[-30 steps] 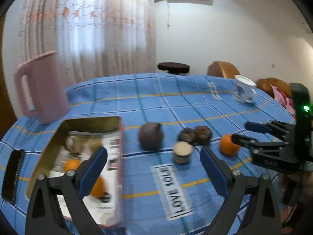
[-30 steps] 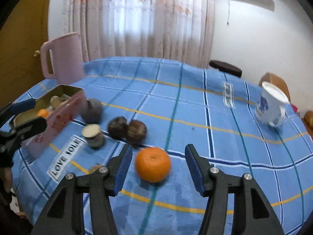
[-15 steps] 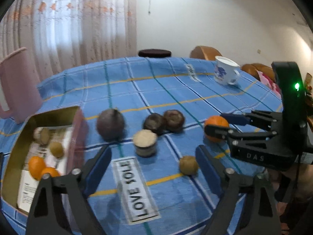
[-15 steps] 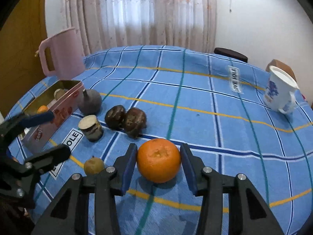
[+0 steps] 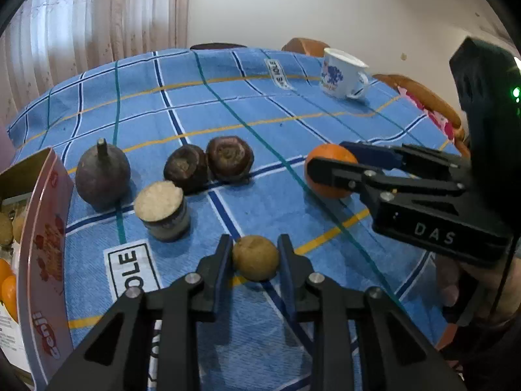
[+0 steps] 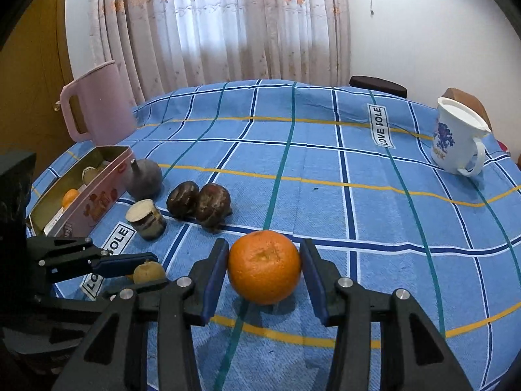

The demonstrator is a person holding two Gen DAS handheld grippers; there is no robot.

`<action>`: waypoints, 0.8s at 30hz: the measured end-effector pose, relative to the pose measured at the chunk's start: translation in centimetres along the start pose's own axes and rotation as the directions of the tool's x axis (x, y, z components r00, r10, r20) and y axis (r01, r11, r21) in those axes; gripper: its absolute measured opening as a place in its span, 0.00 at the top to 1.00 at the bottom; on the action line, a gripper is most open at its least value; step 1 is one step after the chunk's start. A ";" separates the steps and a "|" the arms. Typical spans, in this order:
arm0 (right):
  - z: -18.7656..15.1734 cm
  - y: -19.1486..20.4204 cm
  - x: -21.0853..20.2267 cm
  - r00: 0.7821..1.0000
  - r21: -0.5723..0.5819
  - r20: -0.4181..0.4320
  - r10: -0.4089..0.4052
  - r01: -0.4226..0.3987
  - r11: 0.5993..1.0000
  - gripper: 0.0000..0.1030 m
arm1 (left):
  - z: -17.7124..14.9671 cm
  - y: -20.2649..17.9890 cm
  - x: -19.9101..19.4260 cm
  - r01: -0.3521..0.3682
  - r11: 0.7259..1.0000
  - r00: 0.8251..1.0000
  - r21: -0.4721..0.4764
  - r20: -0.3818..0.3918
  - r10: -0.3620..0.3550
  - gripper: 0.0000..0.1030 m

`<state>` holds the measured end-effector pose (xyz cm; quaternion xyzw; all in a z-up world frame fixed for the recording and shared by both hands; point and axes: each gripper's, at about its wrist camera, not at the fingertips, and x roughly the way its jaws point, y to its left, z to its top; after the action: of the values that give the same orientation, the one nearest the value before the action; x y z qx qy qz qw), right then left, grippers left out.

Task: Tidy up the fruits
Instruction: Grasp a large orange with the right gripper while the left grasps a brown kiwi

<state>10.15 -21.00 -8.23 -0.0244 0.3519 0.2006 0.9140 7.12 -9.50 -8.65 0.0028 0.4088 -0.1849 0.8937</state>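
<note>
The left tongs (image 5: 255, 255) are straddling the small round tan-brown fruit (image 5: 256, 256), which is sitting on the blue checked tabletop (image 5: 228, 104) squarely between the blades; both blades are lying right against its sides, so I judge them closed on it, though it is not yet lifted. The right tongs (image 6: 264, 268) are flanking the round orange citrus fruit (image 6: 263, 267) in the same way, each pad touching or a hair off the peel, the fruit resting on the cloth.

The open pink rectangular tin (image 6: 81, 192), already holding a few fruits, is lying off to the left of both tongs, past the cut cream-topped stump (image 5: 161, 210), the two dark brown wrinkled fruits (image 5: 208, 164) and the purple-grey stemmed fruit (image 5: 102, 176). The left hand is much the nearer to it (the tin's wall is showing at the edge of its view), so its fruit probably goes in first.

Both tongs are reaching low and nearly level along the tabletop, side by side.
</note>
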 end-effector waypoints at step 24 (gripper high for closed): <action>-0.3 0.8 -3.3 0.983 -0.058 0.174 0.049 -0.039 0.998 0.54 | -0.1 0.0 -5.1 -0.142 0.989 0.941 -0.041 0.304 0.148 0.72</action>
<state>7.44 -21.46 -6.28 -0.0238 0.2647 0.2315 0.9358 3.95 -7.77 -4.99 -0.0042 0.2655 -0.1129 0.9575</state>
